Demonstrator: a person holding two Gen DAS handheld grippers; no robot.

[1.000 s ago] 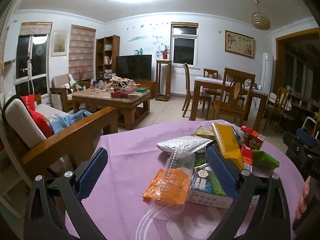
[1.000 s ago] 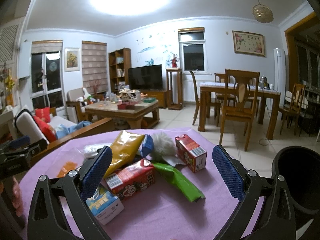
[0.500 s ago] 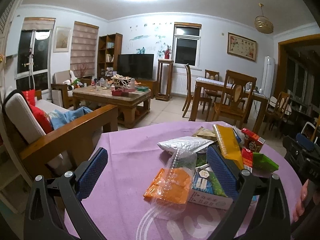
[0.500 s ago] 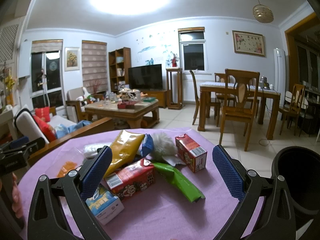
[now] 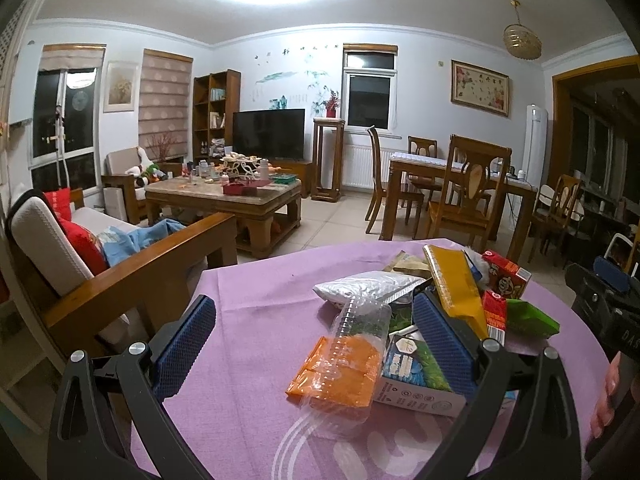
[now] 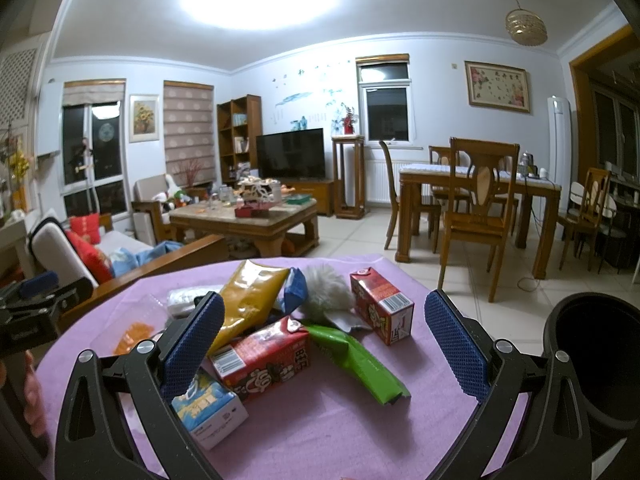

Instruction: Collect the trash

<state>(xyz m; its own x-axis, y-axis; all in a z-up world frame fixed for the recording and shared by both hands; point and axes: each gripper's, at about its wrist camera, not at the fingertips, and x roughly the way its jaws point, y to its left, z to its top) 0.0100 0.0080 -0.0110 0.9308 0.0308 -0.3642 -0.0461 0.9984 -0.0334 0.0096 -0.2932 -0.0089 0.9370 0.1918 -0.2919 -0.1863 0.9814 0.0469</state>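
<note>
A pile of trash lies on a round table with a purple cloth (image 5: 256, 344). In the left wrist view: an orange packet in clear plastic (image 5: 340, 368), a white and blue carton (image 5: 416, 376), a silver bag (image 5: 364, 286), a yellow pouch (image 5: 456, 284). In the right wrist view: a red carton lying flat (image 6: 264, 358), an upright red carton (image 6: 380, 304), a green wrapper (image 6: 360, 360), the yellow pouch (image 6: 252, 294). My left gripper (image 5: 312, 344) is open above the orange packet. My right gripper (image 6: 320, 344) is open above the red carton and green wrapper. Both are empty.
A black bin (image 6: 592, 360) stands off the table's right edge. A wooden-armed sofa (image 5: 120, 264) is close on the left. A coffee table (image 5: 224, 200), dining table and chairs (image 5: 460, 196) stand farther back on the tiled floor.
The left gripper has shifted slightly, with the view tilting a little. The right gripper and the trash have not visibly moved. Both grippers stay open.
</note>
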